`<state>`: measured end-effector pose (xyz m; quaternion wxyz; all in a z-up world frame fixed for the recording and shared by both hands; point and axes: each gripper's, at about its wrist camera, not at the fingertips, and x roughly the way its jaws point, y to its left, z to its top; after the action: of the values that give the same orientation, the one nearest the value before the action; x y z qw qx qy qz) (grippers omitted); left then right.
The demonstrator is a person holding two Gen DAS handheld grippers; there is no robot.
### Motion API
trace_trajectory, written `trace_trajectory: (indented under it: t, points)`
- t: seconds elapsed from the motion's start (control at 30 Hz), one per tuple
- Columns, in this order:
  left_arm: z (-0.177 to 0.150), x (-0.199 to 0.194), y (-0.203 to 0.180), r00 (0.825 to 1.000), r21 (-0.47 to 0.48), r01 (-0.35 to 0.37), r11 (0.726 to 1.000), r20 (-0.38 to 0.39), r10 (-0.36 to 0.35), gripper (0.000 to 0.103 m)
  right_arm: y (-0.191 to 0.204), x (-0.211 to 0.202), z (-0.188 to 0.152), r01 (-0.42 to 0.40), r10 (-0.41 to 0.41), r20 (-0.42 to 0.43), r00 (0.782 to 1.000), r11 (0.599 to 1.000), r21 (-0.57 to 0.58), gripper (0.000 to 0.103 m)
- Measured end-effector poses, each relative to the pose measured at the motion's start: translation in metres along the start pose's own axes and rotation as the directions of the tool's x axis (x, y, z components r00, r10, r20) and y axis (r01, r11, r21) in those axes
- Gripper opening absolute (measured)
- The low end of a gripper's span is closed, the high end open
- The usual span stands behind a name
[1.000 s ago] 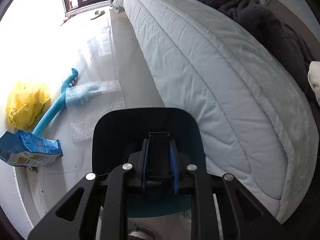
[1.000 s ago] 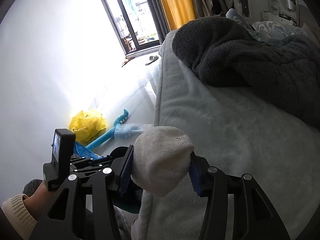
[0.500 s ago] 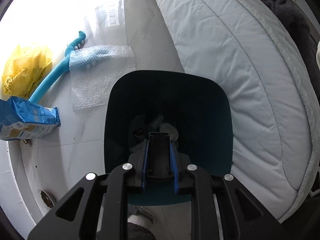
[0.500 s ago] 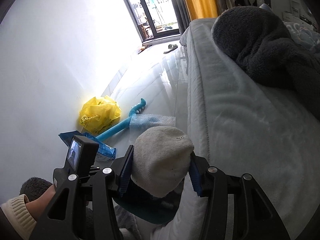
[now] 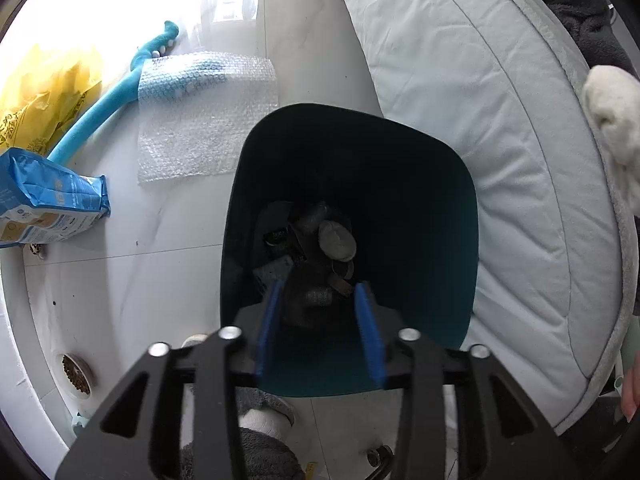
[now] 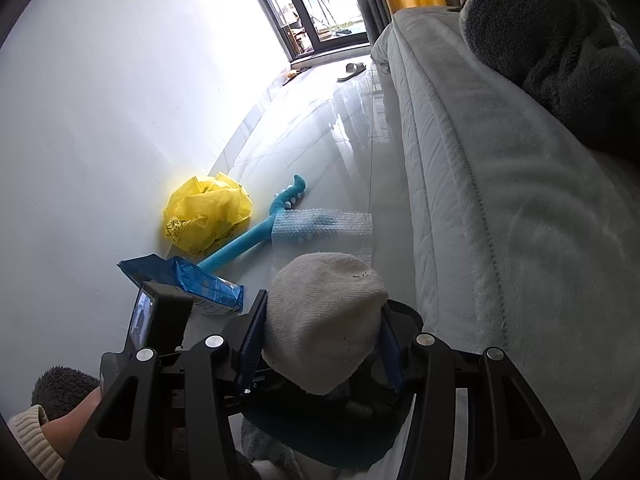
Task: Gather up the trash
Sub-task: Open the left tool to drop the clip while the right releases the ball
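A dark teal trash bin [image 5: 440, 216] stands on the floor beside the bed, with several dark items [image 5: 320, 240] at its bottom. My left gripper [image 5: 320, 312] is open over the bin's near rim and holds nothing. My right gripper [image 6: 320, 340] is shut on a white sock [image 6: 320, 320] and holds it above the bin [image 6: 332, 436]. The sock also shows at the right edge of the left wrist view [image 5: 612, 108]. On the floor lie a bubble wrap sheet [image 5: 208, 120], a blue snack bag [image 5: 44, 200] and a crumpled yellow plastic bag [image 5: 40, 92].
A long blue foam toy [image 5: 104, 96] lies partly under the bubble wrap. The bed [image 5: 500, 140] runs along the right with a dark fleece blanket [image 6: 560, 48] on it. A white wall [image 6: 100, 120] is on the left. A slipper [image 6: 352, 68] lies near the window.
My left gripper has opened and let go of the bin, which it held by the near rim. It now looks down into the bin. My right gripper has carried the sock from the bed to above the bin.
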<state>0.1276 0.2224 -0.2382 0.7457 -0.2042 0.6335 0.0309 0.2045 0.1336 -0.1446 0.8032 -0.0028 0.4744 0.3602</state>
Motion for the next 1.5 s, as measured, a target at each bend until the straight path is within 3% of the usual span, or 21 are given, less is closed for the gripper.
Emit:
trace_trajectory:
  t: [0.13, 0.37, 0.73, 0.97, 1.2, 1.37, 1.5]
  points:
    - [0.0, -0.007, 0.01, 1.0, -0.02, 0.008, 1.0, 0.022, -0.008, 0.06, 0.001, 0.009, 0.0, -0.006, 0.006, -0.013, 1.0, 1.0, 0.013, 0.051]
    - [0.001, -0.025, 0.028, 0.997, -0.055, -0.011, 0.998, 0.075, 0.015, 0.067, 0.0, 0.016, -0.001, -0.011, 0.011, -0.032, 0.999, 1.0, 0.007, 0.051]
    - [0.002, -0.08, 0.049, 0.961, -0.086, -0.001, 0.996, 0.276, 0.025, 0.074, 0.01, 0.059, -0.007, 0.019, -0.021, -0.136, 0.99, 1.0, -0.017, 0.051]
    - [0.001, -0.116, 0.057, 0.917, -0.085, 0.003, 0.996, 0.398, 0.031, 0.077, 0.013, 0.096, -0.021, 0.059, -0.065, -0.234, 0.97, 0.998, -0.035, 0.051]
    - [-0.005, -0.149, 0.057, 0.863, -0.063, -0.019, 0.998, 0.503, 0.048, 0.083, 0.025, 0.119, -0.03, 0.093, -0.121, -0.277, 0.953, 0.989, -0.112, 0.053]
    - [-0.01, -0.171, 0.049, 0.809, -0.035, -0.059, 0.998, 0.584, 0.069, 0.086, 0.022, 0.131, -0.032, 0.123, -0.154, -0.3, 0.942, 0.985, -0.121, 0.058]
    - [-0.017, -0.184, 0.031, 0.752, 0.03, -0.139, 0.99, 0.653, 0.086, 0.089, 0.017, 0.135, -0.035, 0.15, -0.18, -0.314, 0.932, 0.982, -0.118, 0.071]
